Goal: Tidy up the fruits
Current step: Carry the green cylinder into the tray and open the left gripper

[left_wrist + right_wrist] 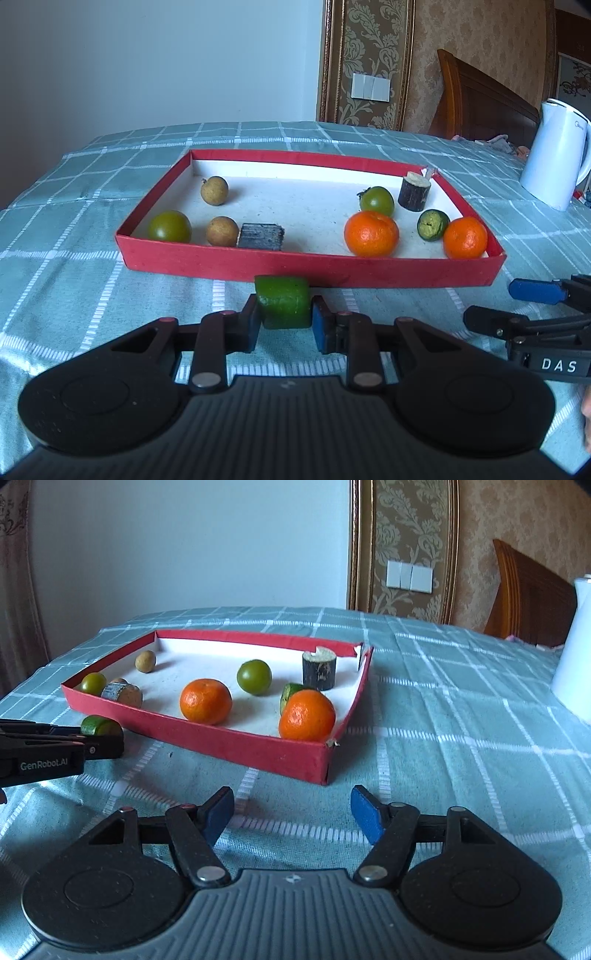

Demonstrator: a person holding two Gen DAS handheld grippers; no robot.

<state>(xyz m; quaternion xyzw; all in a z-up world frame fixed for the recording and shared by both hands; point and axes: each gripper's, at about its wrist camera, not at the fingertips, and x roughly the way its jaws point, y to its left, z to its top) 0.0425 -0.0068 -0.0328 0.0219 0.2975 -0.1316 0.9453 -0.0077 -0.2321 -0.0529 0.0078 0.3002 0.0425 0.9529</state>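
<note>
while my left gripper (284,317) pinches the stubby green cylinder piece (283,301), it sits low centre of the left view, just before the red box (295,267).

my right gripper (291,812) gapes over checked teal cloth (461,738), blue pads empty. inside the shallow cardboard box: glossy round oranges (205,700), smooth green fruit (254,676), a bark-skinned log stub (319,670).

Left gripper (284,321) clamps green fruit piece (283,301) before red tray (314,267)

The piece sits on the checked tablecloth (74,280) just outside the tray's near wall (oranges, green fruits inside).
</note>
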